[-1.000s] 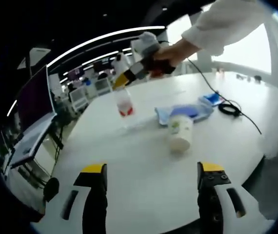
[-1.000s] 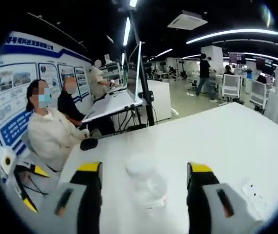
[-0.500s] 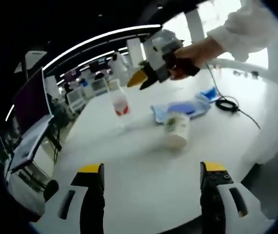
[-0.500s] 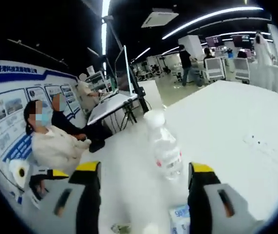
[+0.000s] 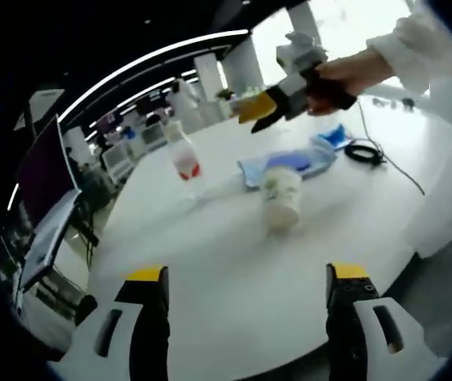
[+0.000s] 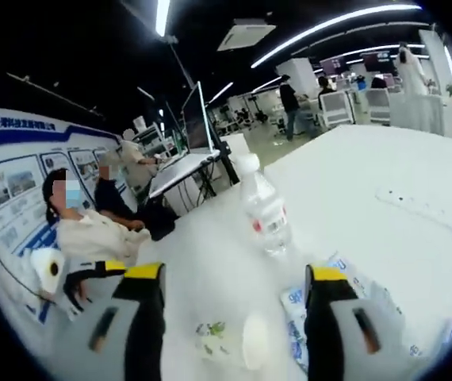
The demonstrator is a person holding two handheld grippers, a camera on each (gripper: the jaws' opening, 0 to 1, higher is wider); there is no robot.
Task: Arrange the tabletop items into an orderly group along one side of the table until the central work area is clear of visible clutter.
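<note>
A smooth white round table carries the clutter in the left gripper view. A clear plastic bottle with a red-and-white label stands upright toward the far left, a pale paper cup with a green print stands near the middle, and just behind the cup lies a soft blue packet, flat and crinkled. A black cable coils on the far right of the tabletop. The left gripper hangs released over the near edge, its yellow-tipped jaws spread wide with bare table between them. Above the packet, a hand in a white sleeve holds the right gripper, nothing in its yellow tips. In the right gripper view, the jaws of the right gripper stand parted and empty; the bottle rises between them farther off, the cup lies low between them, and the packet is partly hidden behind the right jaw. A seated person is at far left.
</note>
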